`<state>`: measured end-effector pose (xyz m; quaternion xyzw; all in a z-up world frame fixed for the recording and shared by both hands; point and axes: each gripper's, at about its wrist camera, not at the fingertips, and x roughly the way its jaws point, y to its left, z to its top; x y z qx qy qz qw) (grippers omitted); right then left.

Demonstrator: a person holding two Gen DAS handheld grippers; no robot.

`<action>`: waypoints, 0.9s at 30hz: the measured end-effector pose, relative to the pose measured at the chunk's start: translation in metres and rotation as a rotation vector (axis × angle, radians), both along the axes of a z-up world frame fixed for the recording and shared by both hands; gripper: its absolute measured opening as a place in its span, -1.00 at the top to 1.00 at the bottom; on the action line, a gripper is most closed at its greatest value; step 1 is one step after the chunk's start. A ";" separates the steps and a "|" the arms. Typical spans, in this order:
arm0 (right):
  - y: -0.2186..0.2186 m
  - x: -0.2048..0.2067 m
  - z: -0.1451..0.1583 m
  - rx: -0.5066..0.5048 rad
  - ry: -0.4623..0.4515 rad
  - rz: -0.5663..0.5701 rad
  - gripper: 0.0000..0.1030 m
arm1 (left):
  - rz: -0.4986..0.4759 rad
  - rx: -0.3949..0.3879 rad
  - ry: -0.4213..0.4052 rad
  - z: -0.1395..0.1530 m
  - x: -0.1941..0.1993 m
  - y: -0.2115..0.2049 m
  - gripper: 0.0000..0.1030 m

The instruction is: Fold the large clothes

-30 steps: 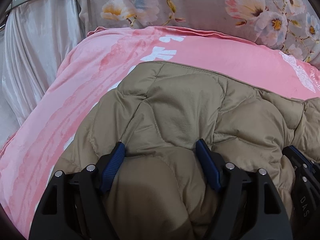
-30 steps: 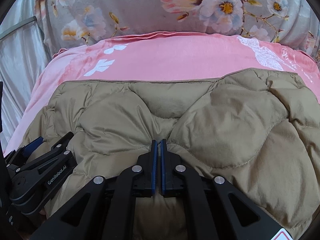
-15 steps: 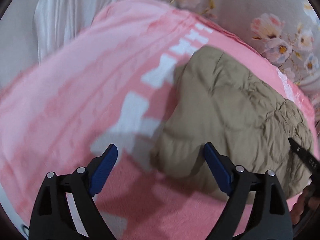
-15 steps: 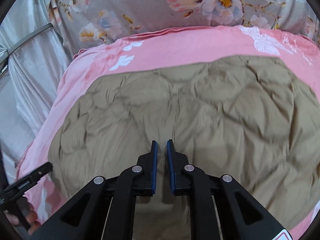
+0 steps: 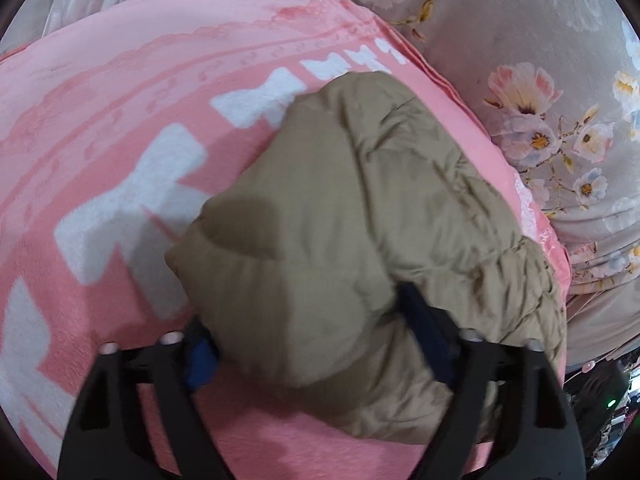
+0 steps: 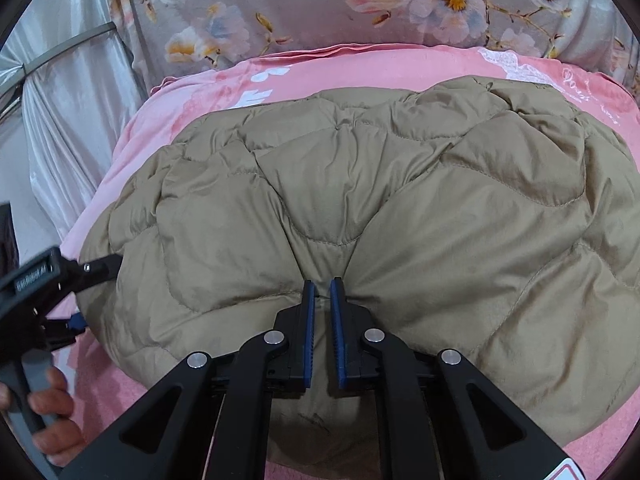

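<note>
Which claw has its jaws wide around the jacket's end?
The left claw: its jaws, closing, straddle the jacket end. The right claw pinches a thin fold.

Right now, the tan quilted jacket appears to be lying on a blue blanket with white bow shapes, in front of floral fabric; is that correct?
Not quite: the blanket is pink, not blue, as the left wrist view shows. The tan quilted jacket does lie on it, the bow shapes are white, and floral fabric is behind.

The quilted jacket (image 6: 360, 208) lies on the blanket (image 6: 168, 136), the floral bedding (image 6: 280, 8) behind both, a curtain (image 6: 68, 120) at left, the left gripper (image 6: 86, 292) at the jacket's left edge.
</note>
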<state>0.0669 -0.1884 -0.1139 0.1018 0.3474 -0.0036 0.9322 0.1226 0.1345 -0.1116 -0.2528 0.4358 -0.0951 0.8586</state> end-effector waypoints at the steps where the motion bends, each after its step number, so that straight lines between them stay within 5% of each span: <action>1: 0.001 -0.001 -0.001 -0.004 -0.002 0.000 0.82 | 0.005 0.034 -0.023 0.012 -0.002 -0.004 -0.06; 3: 0.000 -0.001 -0.002 -0.002 -0.001 0.000 0.83 | -0.001 0.095 -0.089 0.037 -0.010 -0.012 0.42; 6: -0.008 -0.004 0.001 0.057 0.008 -0.002 0.85 | -0.043 0.102 -0.164 0.069 -0.020 -0.021 0.61; 9: -0.021 -0.030 0.007 0.169 0.006 -0.026 0.88 | -0.100 0.126 -0.229 0.098 -0.032 -0.031 0.66; 12: -0.025 -0.056 0.007 0.173 0.008 -0.040 0.92 | -0.144 0.131 -0.257 0.115 -0.039 -0.039 0.69; 23: -0.018 -0.024 -0.018 0.273 0.039 0.029 0.92 | -0.387 0.184 -0.432 0.174 -0.102 -0.126 0.75; 27: -0.057 -0.064 0.002 0.405 -0.007 0.019 0.92 | -0.462 0.227 -0.476 0.185 -0.111 -0.161 0.75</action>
